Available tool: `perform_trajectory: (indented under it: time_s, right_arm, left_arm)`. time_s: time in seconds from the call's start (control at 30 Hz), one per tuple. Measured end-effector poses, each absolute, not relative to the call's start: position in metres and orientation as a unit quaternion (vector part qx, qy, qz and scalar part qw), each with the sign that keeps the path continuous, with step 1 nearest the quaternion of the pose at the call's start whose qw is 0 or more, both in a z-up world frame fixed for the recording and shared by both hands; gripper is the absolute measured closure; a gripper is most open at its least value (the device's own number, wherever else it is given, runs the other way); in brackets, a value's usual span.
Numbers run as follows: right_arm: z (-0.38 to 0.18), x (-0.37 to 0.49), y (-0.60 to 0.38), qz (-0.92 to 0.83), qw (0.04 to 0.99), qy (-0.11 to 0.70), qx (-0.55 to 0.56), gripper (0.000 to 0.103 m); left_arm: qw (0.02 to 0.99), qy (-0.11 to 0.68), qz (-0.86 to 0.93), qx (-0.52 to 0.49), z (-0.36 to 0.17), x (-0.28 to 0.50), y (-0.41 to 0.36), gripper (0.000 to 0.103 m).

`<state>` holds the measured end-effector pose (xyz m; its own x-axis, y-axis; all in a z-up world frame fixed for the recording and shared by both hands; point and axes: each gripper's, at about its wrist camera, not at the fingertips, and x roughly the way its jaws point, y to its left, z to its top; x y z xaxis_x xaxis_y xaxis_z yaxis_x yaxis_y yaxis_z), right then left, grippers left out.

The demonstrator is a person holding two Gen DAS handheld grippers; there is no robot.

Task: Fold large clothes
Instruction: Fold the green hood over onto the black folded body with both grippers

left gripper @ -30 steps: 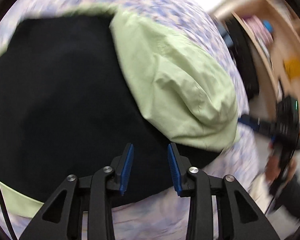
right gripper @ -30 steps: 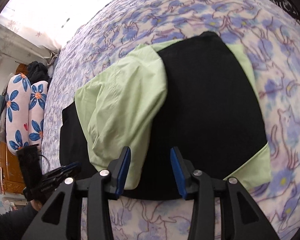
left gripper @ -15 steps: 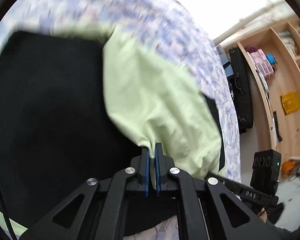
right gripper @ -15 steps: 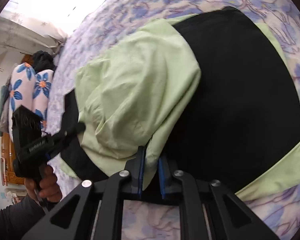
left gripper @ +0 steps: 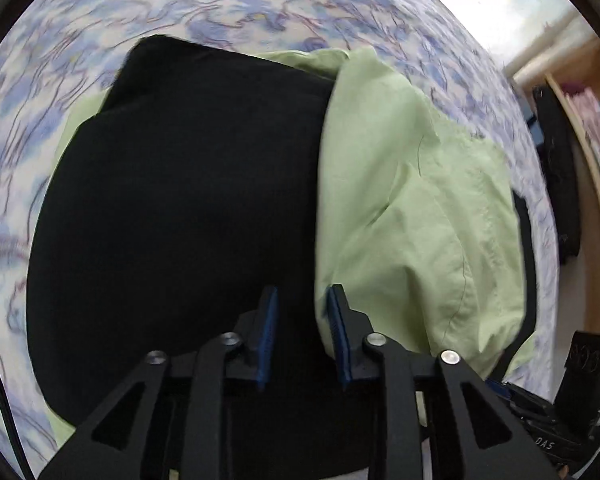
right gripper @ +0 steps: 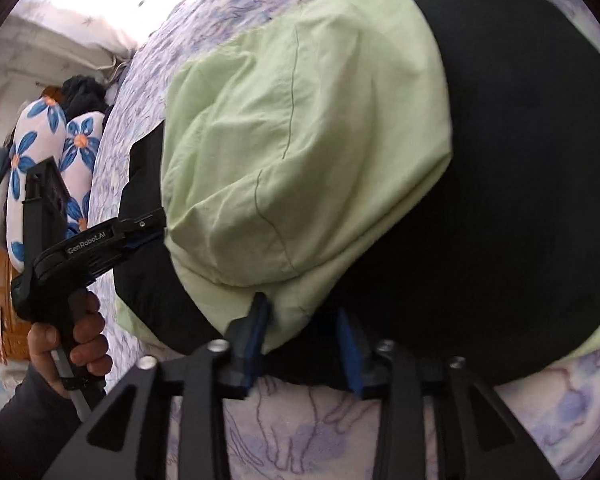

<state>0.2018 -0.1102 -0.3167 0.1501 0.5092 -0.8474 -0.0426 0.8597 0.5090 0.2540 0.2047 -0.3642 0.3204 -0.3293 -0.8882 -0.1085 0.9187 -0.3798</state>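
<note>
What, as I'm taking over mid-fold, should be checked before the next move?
1. Left gripper open: ok.
2. Right gripper open: ok.
3. Green flap lies over the black panel: ok.
4. Flap flat: not ok, puffy and creased.
5. Flap corner between the right gripper's fingers: ok.
6. Near hem fully on the bed: cannot tell, the grippers hide it.

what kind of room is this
Most likely a bedroom: the garment lies on a bed with a floral sheet, pillows sit at one end, and wooden shelves stand beside it.
</note>
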Motion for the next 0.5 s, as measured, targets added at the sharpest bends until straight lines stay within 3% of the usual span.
perform_trajectory:
  time_s: [0.03,0.1,0.4,0.5]
  right_arm:
    - [-0.312,0.201,-0.114,0.183,0.739,0.624,0.177,0.061]
    - [-0.299,0.200,-0.126,0.171,0.753,0.614,0.165,0.061]
    - [-0.256,0.226,-0.134,0.175,0.806,0.551,0.127,0.061]
    - [-0.260,0.239,-0.112,0.210,0.808,0.540,0.104,0.063]
  left_arm:
    - [0.791,0.578,-0.060,-0.192,-0.361,0.252,0.207,0.061]
    - [0.797,0.570,-0.042,-0.196,-0.351,0.245,0.210,0.058]
    - [0.841,0.515,-0.107,-0.126,-0.300,0.218,0.147,0.058]
    - [0.839,0.516,-0.130,-0.116,-0.308,0.228,0.121,0.069]
